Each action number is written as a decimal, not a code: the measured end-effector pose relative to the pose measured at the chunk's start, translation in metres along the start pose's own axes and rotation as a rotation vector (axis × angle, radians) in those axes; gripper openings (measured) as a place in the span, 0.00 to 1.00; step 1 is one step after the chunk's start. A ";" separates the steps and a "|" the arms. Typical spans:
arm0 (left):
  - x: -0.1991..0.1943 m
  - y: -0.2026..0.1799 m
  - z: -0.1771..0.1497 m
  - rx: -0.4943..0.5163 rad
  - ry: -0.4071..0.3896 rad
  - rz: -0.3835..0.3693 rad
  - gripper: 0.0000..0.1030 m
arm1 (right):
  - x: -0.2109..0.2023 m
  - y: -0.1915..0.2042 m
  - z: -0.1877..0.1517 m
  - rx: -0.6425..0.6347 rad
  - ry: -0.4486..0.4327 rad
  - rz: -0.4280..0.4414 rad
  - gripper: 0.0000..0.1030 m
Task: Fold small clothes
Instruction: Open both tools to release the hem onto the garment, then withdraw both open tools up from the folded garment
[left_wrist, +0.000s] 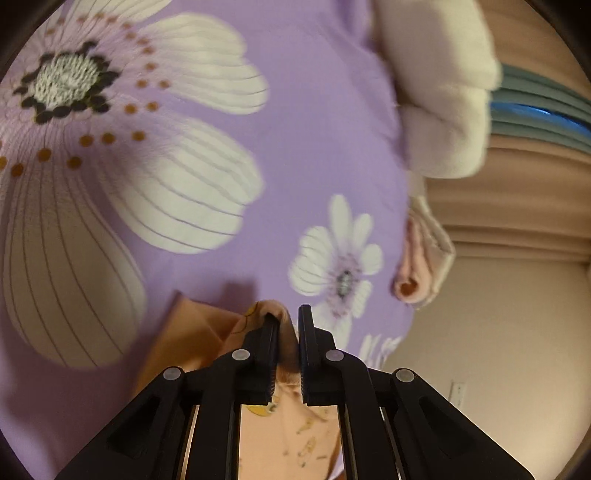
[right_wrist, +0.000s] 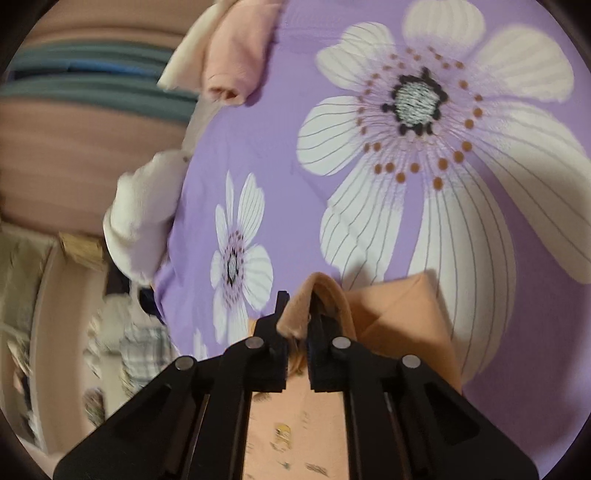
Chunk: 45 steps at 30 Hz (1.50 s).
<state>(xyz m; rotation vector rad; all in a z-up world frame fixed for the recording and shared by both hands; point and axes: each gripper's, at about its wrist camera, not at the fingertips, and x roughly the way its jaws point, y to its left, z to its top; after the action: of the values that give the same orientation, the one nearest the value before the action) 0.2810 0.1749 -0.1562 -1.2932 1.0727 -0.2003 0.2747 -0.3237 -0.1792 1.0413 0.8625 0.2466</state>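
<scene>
Both tongs, left (left_wrist: 287, 317) and right (right_wrist: 297, 306), clamp the peach garment (right_wrist: 399, 310), whose small prints are unreadable.

bedsheet (left_wrist: 314, 129): lilac, printed with big white flowers; thin dark lines on the petals, black-and-white centres, rings of orange-brown dots
small garment (right_wrist: 399, 306): peach-orange, with small yellow and dark prints
folded clothes (right_wrist: 236, 51): pale pink and cream
fluffy item (left_wrist: 443, 92): off-white
left tongs (left_wrist: 288, 328): black
right tongs (right_wrist: 299, 317): black
</scene>
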 end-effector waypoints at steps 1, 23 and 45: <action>0.001 0.003 0.001 -0.014 0.008 0.016 0.03 | 0.000 -0.006 0.005 0.056 0.004 0.026 0.29; 0.011 -0.063 -0.101 0.695 0.149 0.321 0.56 | 0.017 0.094 -0.102 -0.723 0.219 -0.148 0.11; 0.014 -0.071 -0.121 0.817 0.077 0.252 0.56 | -0.055 0.081 -0.081 -0.724 -0.078 -0.200 0.13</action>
<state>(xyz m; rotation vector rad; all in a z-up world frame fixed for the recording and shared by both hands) 0.2299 0.0608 -0.0912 -0.4182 1.0448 -0.4442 0.1960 -0.2602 -0.1018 0.2857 0.7153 0.3146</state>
